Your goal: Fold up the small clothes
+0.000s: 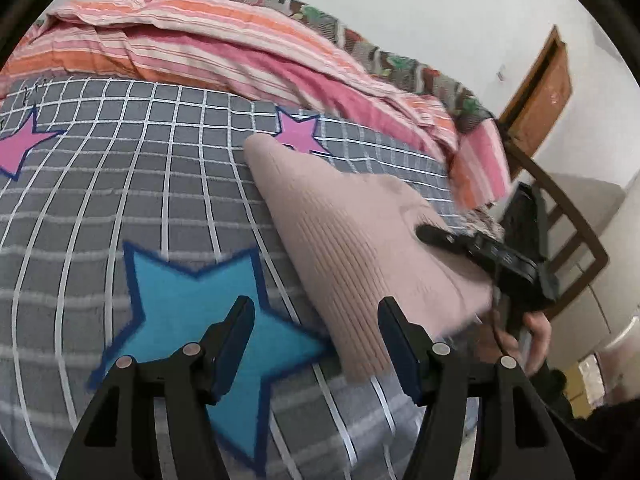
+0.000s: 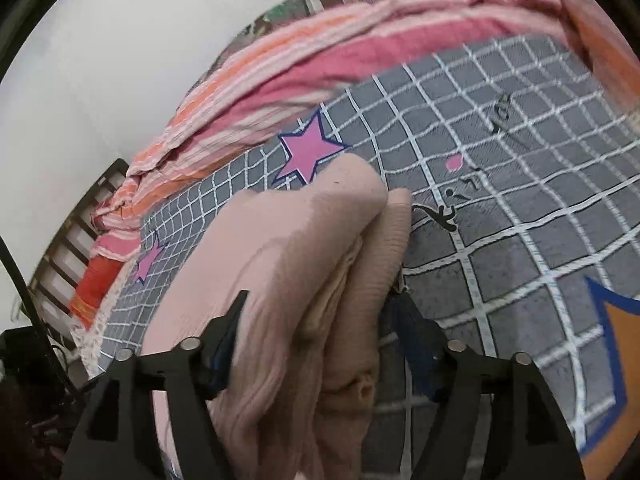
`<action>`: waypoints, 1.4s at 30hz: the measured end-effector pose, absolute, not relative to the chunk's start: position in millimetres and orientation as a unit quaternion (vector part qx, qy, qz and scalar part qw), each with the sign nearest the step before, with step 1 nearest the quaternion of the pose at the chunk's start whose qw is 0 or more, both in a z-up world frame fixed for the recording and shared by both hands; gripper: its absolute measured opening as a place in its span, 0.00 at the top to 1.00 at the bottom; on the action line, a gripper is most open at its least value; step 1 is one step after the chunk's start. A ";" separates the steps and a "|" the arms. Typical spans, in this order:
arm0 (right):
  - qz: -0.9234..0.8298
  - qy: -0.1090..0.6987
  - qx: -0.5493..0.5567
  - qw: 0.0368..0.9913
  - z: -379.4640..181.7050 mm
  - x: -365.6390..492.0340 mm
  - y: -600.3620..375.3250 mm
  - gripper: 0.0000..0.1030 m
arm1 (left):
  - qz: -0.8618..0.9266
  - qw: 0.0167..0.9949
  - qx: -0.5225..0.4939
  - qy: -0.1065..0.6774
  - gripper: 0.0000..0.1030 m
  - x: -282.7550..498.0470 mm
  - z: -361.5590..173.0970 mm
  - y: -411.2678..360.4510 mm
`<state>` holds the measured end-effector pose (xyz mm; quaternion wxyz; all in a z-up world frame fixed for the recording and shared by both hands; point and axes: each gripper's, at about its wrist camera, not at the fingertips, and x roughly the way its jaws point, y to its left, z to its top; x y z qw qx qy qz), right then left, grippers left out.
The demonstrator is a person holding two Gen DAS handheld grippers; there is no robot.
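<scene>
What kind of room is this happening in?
Most likely a bedroom. The work surface is a bed with a grey checked star-print sheet, a striped pink and orange quilt bunched behind it, and a wooden door in the white wall.

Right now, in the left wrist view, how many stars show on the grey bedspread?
3: a blue star by the left gripper, a pink star behind the pink garment, a pink star far left. The garment may hide others.

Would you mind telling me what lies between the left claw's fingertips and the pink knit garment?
Only bare grid-patterned bedspread with a blue star, in the left wrist view; the open left claw holds nothing, its right finger beside the pink knit garment.
</scene>
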<state>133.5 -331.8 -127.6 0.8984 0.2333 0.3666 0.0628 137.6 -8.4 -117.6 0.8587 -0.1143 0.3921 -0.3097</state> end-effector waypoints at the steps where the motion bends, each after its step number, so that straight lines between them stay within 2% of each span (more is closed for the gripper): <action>1: 0.068 0.372 0.242 0.894 -130.9 137.8 -332.8 0.30 | -0.308 0.858 -0.115 0.395 0.40 148.1 -119.5 -13.8; 6: 0.091 0.405 0.257 0.873 -144.5 154.8 -331.0 0.30 | -0.328 0.816 -0.192 0.436 0.38 202.6 -140.9 -32.5; 8: 0.100 0.410 0.252 0.871 -145.0 156.4 -328.4 0.33 | -0.326 0.800 -0.225 0.451 0.40 220.5 -150.9 -37.4; 10: 0.111 0.417 0.256 0.865 -146.7 161.4 -327.1 0.38 | -0.326 0.788 -0.245 0.462 0.47 228.5 -158.0 -42.7; 12: 0.118 0.418 0.257 0.863 -145.8 164.5 -325.9 0.50 | -0.315 0.791 -0.246 0.463 0.61 230.2 -158.2 -47.2; 15: 0.119 0.403 0.237 0.876 -133.6 161.8 -318.7 0.61 | -0.307 0.818 -0.220 0.434 0.69 221.1 -141.3 -47.9; 18: 0.130 0.381 0.217 0.889 -116.1 161.6 -304.5 0.64 | -0.284 0.839 -0.199 0.419 0.72 222.7 -125.6 -37.7; 22: 0.157 0.361 0.230 0.890 -102.8 176.1 -279.0 0.64 | -0.239 0.871 -0.164 0.397 0.80 228.5 -103.6 -12.9; 24: 0.169 0.357 0.232 0.889 -102.9 187.4 -262.9 0.64 | -0.220 0.883 -0.146 0.389 0.92 231.9 -95.5 2.3; 27: 0.187 0.350 0.241 0.886 -106.9 203.1 -243.9 0.64 | -0.204 0.886 -0.135 0.394 0.98 240.3 -98.9 21.7; 32: 0.155 0.364 0.215 0.893 -115.4 213.9 -238.1 0.63 | -0.196 0.893 -0.130 0.383 0.98 241.3 -101.6 30.8; 42: 0.127 0.396 0.182 0.891 -127.3 197.6 -252.6 0.51 | -0.184 0.901 -0.103 0.379 0.98 236.3 -100.1 24.9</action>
